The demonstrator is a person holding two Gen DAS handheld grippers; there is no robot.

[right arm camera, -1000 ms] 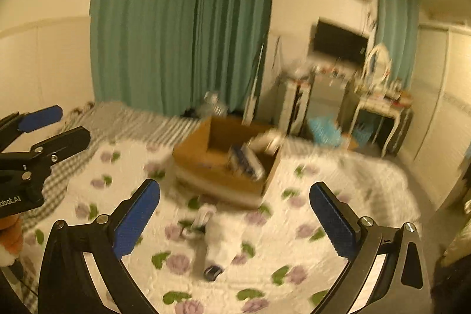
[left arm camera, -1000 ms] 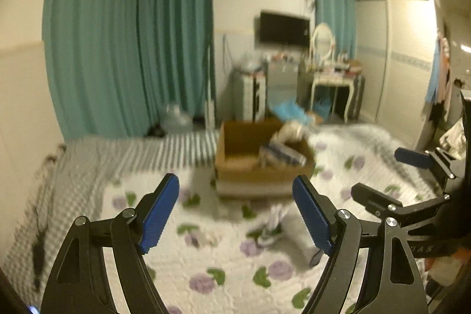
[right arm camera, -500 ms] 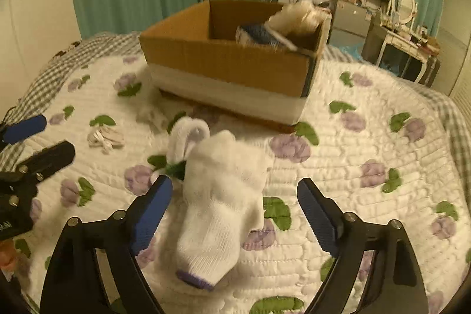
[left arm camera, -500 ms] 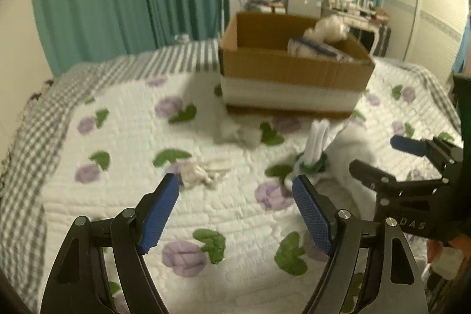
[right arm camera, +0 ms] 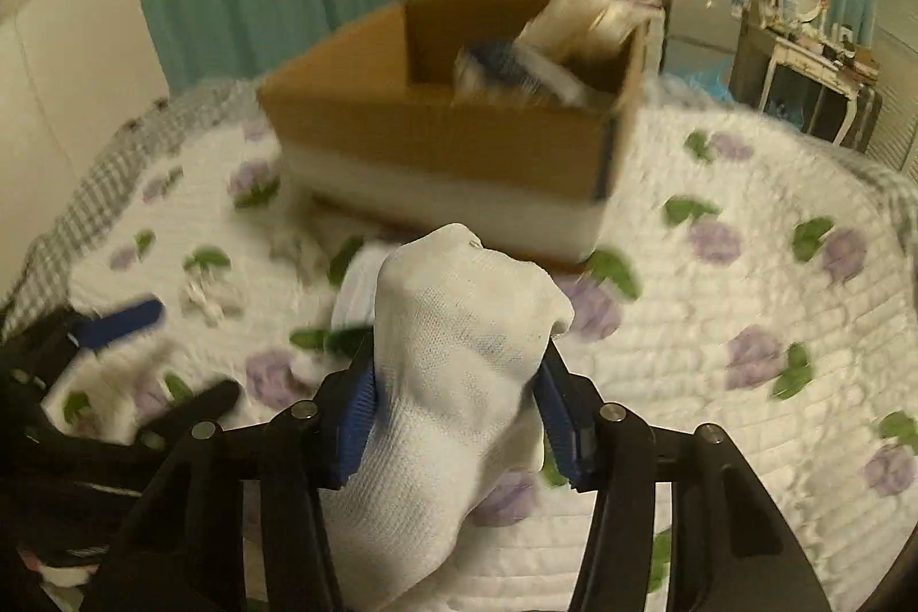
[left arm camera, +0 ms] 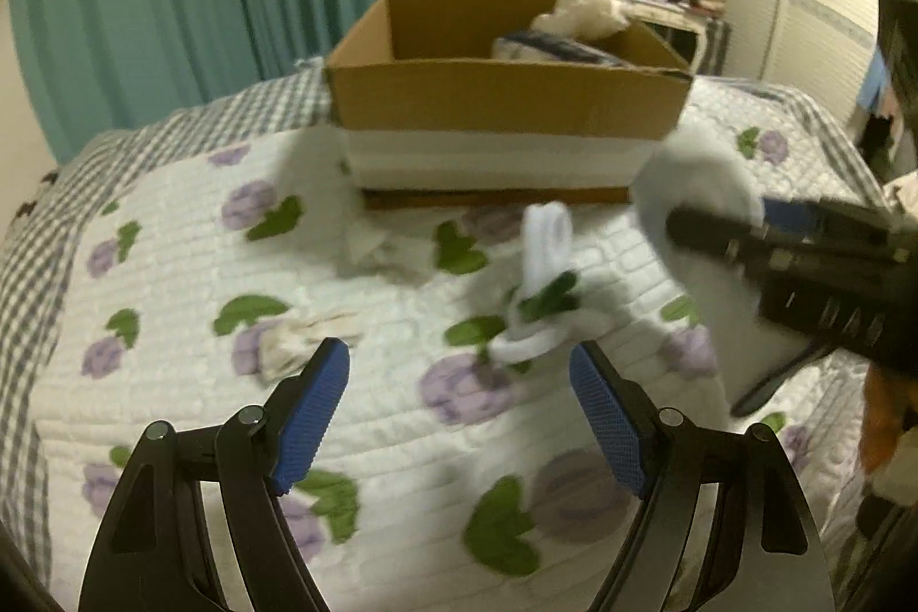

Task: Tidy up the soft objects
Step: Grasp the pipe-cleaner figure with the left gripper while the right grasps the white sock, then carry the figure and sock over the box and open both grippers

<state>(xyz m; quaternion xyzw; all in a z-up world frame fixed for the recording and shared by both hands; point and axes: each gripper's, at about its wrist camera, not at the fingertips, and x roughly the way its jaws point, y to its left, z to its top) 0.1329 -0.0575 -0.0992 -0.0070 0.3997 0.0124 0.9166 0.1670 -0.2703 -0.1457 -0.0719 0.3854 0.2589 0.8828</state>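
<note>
Presently, item by item:
Right hand-held gripper: jaws have just been closing; blue pads now clench the white sock at its middle, toe end hanging below.
Left hand-held gripper: released, jaws wide, nothing between them, poised over the quilt.
Sock position: on the near side of the cardboard box, just above the bed.
Other soft items: a white-and-green sock ahead of the left jaws; a small crumpled cloth near its left pad.
Handling advice: firm up the pinch before lifting, carry clear of the box rim, release inside.
Box contents: a cream plush and a blue-striped bundle, blurred.
Surface: bed, white quilt with purple flowers, checked border.
Room: teal curtains, wall television, dressing table with mirror, wardrobe.
</note>
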